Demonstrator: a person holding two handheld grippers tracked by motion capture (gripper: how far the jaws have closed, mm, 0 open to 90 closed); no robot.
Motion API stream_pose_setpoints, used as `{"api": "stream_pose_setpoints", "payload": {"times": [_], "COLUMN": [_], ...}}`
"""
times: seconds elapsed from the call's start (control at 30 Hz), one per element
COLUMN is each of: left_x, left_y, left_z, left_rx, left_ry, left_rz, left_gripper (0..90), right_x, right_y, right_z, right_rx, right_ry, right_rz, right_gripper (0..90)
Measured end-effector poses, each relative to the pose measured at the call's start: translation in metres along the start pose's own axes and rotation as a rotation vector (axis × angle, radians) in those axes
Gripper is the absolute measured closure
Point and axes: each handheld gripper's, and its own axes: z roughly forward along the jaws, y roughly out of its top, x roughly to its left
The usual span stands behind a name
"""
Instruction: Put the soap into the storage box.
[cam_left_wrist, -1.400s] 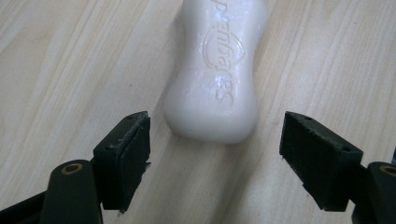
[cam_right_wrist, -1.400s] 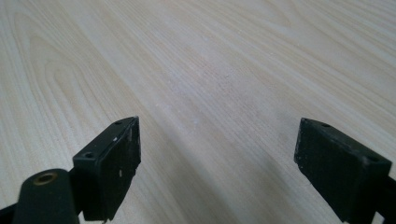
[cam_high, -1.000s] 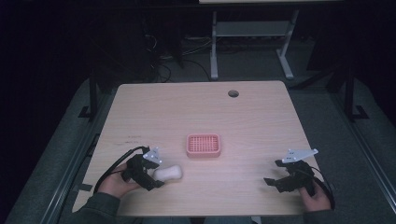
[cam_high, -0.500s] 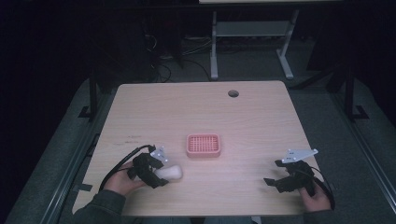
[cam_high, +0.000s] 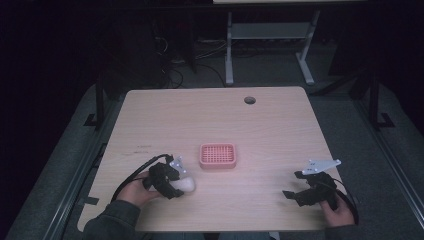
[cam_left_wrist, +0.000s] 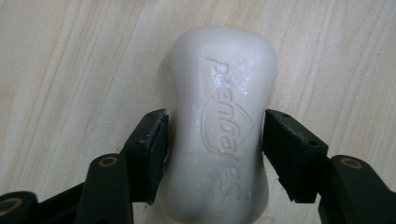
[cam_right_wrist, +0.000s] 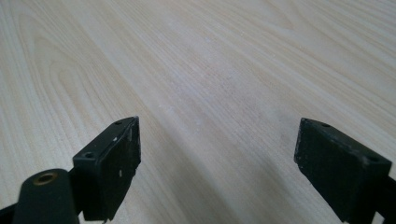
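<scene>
A white bar of soap (cam_high: 187, 184) (cam_left_wrist: 219, 140) lies flat on the wooden table (cam_high: 225, 120) near the front left, its embossed brand name facing up. My left gripper (cam_high: 181, 187) (cam_left_wrist: 215, 135) straddles the bar's nearer half. Its jaws have just been closing, and both pads (cam_left_wrist: 152, 149) now touch the soap's sides. A pink ridged soap dish (cam_high: 217, 155) sits a little beyond and to the right of the soap, with nothing in it. My right gripper (cam_high: 293, 185) (cam_right_wrist: 217, 154) rests near the front right, open over bare wood.
A round cable hole (cam_high: 249, 100) marks the table's far side. Beyond the table stand a white desk frame (cam_high: 265, 45) and floor cables in the dark. Bare tabletop lies between the dish and the right gripper.
The left gripper has slid forward over the soap and its jaws have narrowed onto the bar. The right gripper and the dish have not moved.
</scene>
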Motion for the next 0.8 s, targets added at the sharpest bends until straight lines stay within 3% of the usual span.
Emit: {"api": "stream_pose_setpoints", "payload": {"times": [0.4,0.8], "left_x": [0.0017,-0.0014], "left_y": [0.002,0.0079], "left_z": [0.0026,0.0024], "left_rx": [0.018,0.049], "left_ry": [-0.002,0.007], "left_rz": [0.002,0.033], "left_gripper": [43.2,48.4], "right_x": [0.0002,-0.0001], "right_y": [0.0002,0.0002], "right_z": [-0.0002,-0.0007], "right_rx": [0.0,-0.002], "right_ry": [0.002,0.003], "right_rz": [0.0,0.002], "right_gripper": [14.3,14.3]}}
